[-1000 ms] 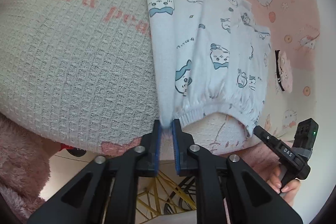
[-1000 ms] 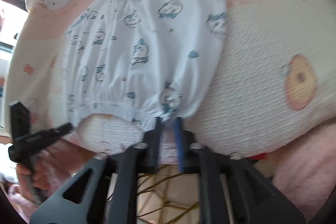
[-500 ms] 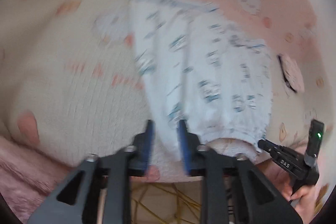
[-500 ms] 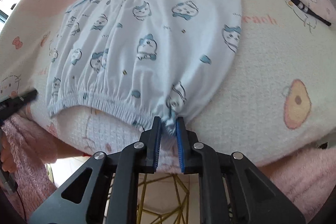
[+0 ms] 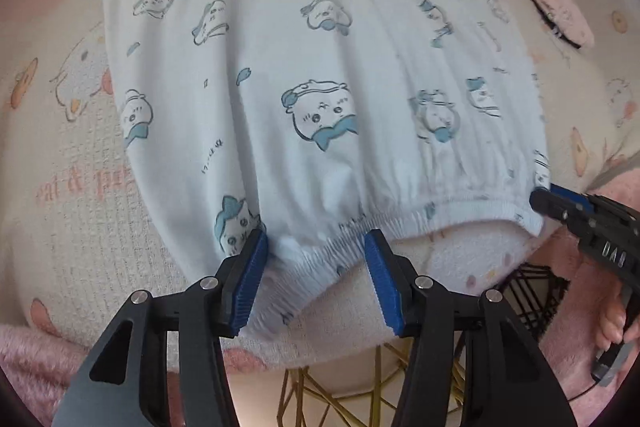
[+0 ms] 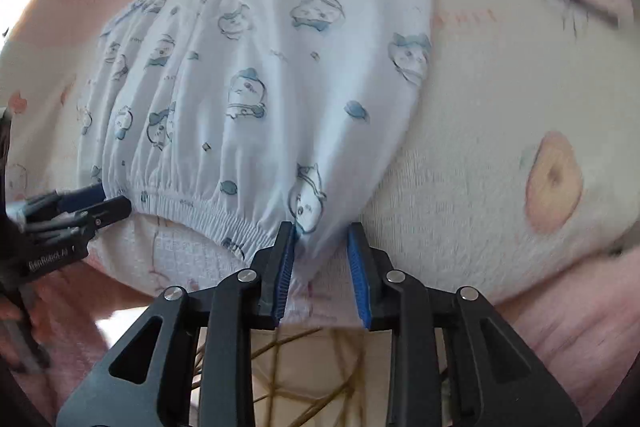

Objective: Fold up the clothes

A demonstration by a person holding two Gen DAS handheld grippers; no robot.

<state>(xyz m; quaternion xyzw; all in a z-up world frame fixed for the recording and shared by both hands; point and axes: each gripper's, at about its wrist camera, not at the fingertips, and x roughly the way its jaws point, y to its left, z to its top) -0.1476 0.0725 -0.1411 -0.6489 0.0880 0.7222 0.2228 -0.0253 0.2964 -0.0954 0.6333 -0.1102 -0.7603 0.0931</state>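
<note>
The printed garment [image 5: 320, 87] lies flat on the blanket [image 5: 80, 187], elastic hem at the near edge. My left claw [image 5: 314, 281] stands apart, straddling that hem. My right claw [image 6: 320, 269] is opening at the corner, letting the cloth settle.

Pale blue garment [image 5: 320, 75] printed with white cartoon faces in darker blue bows; cream-and-pink waffle blanket [image 5: 80, 211] with kitten motifs, an orange fruit at 3 o'clock; blue pads [image 5: 250, 283] on black fingers.
</note>
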